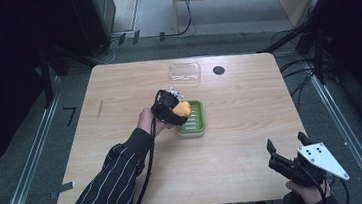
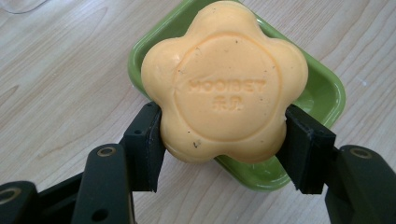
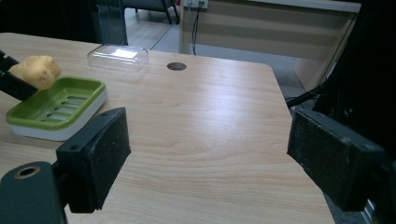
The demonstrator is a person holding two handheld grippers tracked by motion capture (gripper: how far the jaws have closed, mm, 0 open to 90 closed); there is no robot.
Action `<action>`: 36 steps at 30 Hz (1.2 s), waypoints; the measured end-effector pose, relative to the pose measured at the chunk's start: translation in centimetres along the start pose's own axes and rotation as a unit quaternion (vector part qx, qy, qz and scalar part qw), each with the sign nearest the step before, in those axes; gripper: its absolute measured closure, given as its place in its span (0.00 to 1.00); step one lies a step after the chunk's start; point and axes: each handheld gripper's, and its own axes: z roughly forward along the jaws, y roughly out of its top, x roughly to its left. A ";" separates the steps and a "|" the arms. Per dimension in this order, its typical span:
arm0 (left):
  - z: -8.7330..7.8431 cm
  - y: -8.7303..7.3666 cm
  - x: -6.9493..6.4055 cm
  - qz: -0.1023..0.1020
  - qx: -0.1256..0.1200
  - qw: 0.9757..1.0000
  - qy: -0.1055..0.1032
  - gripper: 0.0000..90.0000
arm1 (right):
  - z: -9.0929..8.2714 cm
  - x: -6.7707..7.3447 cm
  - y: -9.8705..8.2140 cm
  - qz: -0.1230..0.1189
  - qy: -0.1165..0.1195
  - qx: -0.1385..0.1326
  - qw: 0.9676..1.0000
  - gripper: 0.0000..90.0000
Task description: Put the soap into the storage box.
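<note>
The left hand-held gripper is closed on the flower-shaped orange soap, one black pad pressed against each flank of the bar, so the embossed face looks straight back along the jaws; in the high view the same left hand-held gripper carries the soap over the left, near part of the green soap dish, which sits near the middle of the tabletop; the relation that the coming move turns on is vertical, I judge: the dish lies directly beyond and beneath the bar, its rim showing around the soap on several sides, and from the right gripper view the soap hangs above the dish's left end, clear of the slotted floor rather than resting on it; the bar is roughly as broad as it is long, so its own orientation matters little, while the dish's long axis runs away from the person, and a short shift toward the dish's middle followed by a lowering would probably seat it; the right hand-held gripper rests well apart at the near right corner of the tabletop, its jaws spread wide with nothing between them, so the left hand is far the nearer; the clear plastic lid lies beyond the dish toward the far edge, beside a dark round hole.
</note>
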 end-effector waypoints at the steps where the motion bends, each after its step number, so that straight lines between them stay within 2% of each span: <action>1: 0.1 0.1 0.0 -0.001 0.004 1.000 -0.002 0.44 | 0.0 0.0 0.0 0.000 0.000 0.000 1.000 0.15; 7: 0.9 0.8 -0.5 0.001 0.019 1.000 -0.002 0.44 | 0.0 0.0 0.0 0.000 0.000 0.000 1.000 0.15; 13: 1.5 1.4 -0.8 0.003 0.031 0.999 0.008 0.44 | 0.0 0.0 0.0 0.000 0.000 -0.001 1.000 0.15; 15: 1.6 1.5 -1.0 0.009 0.034 0.999 0.015 0.44 | 0.0 -0.1 0.0 0.000 0.000 -0.001 1.000 0.15; 20: 1.3 1.7 -1.2 0.018 0.027 0.999 0.020 0.44 | 0.0 -0.1 0.0 0.001 0.000 -0.001 1.000 0.15; 22: 1.3 1.7 -1.3 0.018 0.023 1.000 0.012 0.44 | 0.0 -0.1 0.0 -0.001 0.001 -0.001 1.000 0.15; 25: 1.5 1.8 -1.5 0.020 0.025 0.999 0.011 0.44 | 0.0 -0.1 0.0 -0.001 0.001 -0.001 1.000 0.15; 27: 1.7 2.0 -1.7 0.032 0.035 0.999 0.014 0.44 | 0.0 0.0 0.0 0.000 0.001 -0.001 1.000 0.15; 31: 2.4 2.2 -2.0 0.038 0.052 0.998 0.016 0.44 | 0.0 0.0 0.0 0.001 0.000 0.000 1.000 0.15; 36: 2.6 2.3 -2.2 0.039 0.060 0.997 0.018 0.44 | 0.0 -0.1 0.0 0.001 0.000 -0.001 1.000 0.15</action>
